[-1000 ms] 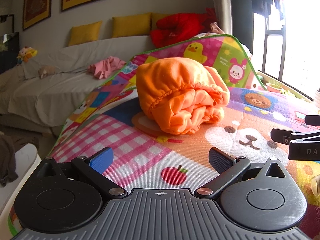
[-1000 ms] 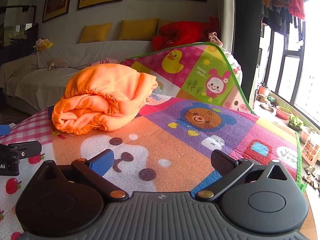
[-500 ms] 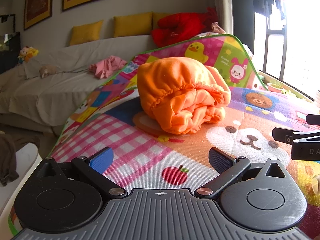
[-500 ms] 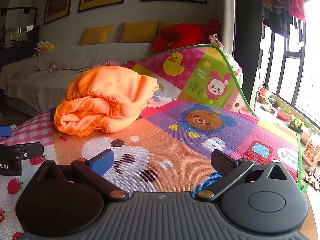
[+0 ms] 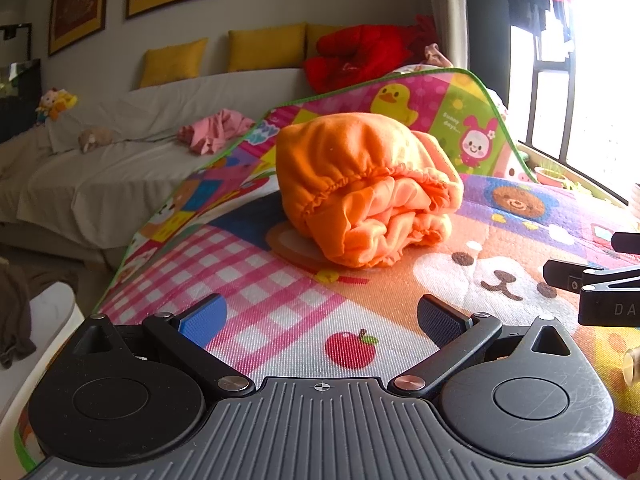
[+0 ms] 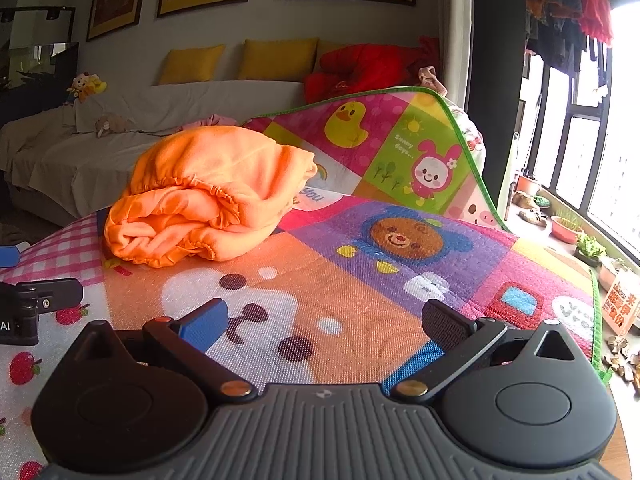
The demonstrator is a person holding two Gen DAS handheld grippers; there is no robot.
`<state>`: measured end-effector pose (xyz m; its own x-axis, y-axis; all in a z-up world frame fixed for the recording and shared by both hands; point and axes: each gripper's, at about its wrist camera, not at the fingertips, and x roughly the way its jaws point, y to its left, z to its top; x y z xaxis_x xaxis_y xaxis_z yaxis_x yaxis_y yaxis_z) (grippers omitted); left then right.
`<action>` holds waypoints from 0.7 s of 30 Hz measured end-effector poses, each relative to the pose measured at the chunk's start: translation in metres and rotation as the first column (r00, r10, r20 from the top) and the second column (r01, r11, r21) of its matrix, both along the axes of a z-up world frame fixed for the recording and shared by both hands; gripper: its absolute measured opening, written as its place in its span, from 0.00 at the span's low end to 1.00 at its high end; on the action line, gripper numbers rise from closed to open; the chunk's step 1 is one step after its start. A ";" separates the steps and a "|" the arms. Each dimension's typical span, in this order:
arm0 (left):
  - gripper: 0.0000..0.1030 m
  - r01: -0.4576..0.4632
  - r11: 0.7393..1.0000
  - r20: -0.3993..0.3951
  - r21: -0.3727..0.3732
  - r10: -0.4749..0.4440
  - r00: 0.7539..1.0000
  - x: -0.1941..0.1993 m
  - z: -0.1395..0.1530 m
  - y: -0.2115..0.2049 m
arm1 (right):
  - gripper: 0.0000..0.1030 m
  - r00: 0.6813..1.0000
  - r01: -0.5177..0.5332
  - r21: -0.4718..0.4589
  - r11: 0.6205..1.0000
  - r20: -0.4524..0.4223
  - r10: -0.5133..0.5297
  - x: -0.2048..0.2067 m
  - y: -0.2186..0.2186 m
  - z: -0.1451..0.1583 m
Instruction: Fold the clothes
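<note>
While both tools hang low over the play mat (image 5: pixel 248 280), noted from left to right: left gripper (image 5: pixel 320 314) spread wide, nothing between its fingers; orange garment (image 5: pixel 368 192) ahead of it and a touch right of centre, sitting on the mat as a rolled, bunched bundle, elastic hem and loose folds facing this side. Seen from the right gripper (image 6: pixel 324 320), likewise spread wide and holding nothing, same bundle (image 6: pixel 208 196) well off to the left and farther away, long axis running roughly left to right across the mat. Left gripper judged nearer and more squarely lined up; right would need to swing left. Bundle compact but lumpy: could fit a rough finished fold or a heap awaiting spreading; cannot tell which.
</note>
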<state>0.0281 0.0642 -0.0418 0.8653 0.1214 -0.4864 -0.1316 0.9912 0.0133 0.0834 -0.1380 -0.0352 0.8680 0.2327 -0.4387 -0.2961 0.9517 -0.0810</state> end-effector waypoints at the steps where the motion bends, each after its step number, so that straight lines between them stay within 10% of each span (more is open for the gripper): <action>1: 1.00 0.000 1.000 -0.001 0.000 0.000 1.000 0.000 0.000 0.000 | 1.00 1.000 -0.001 0.001 1.000 -0.001 0.001 0.000 0.000 0.000; 21: 1.00 0.002 1.000 -0.005 -0.003 -0.002 1.000 0.000 0.001 0.001 | 1.00 1.000 -0.005 0.004 1.000 -0.011 0.005 0.001 -0.001 0.000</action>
<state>0.0276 0.0652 -0.0413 0.8629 0.1182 -0.4913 -0.1297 0.9915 0.0106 0.0848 -0.1387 -0.0356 0.8618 0.2391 -0.4474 -0.3021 0.9504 -0.0738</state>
